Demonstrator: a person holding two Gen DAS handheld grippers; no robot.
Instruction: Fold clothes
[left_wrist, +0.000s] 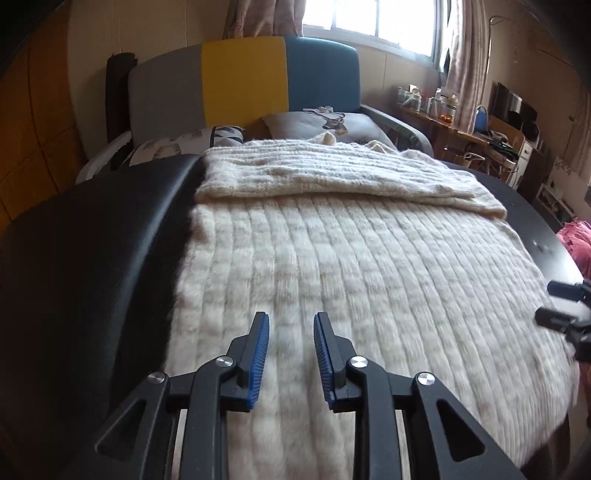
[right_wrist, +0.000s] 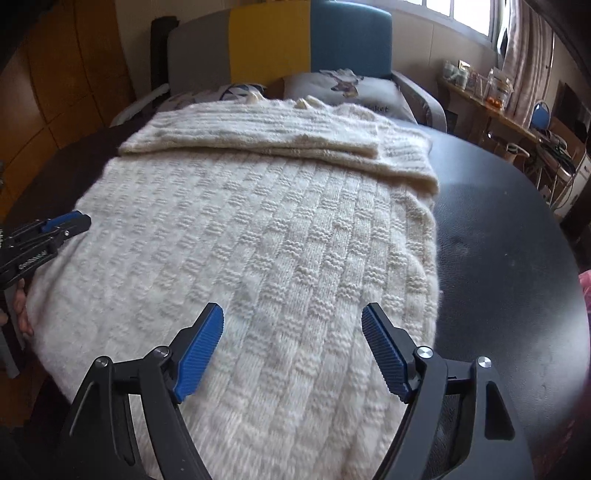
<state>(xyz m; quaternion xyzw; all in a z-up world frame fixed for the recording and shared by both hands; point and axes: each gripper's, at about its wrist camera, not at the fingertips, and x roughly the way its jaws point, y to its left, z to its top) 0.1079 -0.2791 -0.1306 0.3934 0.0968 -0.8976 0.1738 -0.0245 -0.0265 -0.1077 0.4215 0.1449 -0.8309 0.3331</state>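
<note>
On my black surface (right_wrist: 498, 240) the sweater (right_wrist: 258, 240) hides the pillows (left_wrist: 317, 123) behind; both tools, left (left_wrist: 291, 321) and right (right_wrist: 292, 314), gape empty.

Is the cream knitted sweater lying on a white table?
No, the cream knitted sweater lies spread on a black table.

Daylight came from the window (left_wrist: 369, 18) at the back and was overexposed there. The room stayed rather dim and warm. Both views were bent strongly by the fisheye, with dark corners. The near edge of the sweater (left_wrist: 332, 258) looked blurred.
</note>
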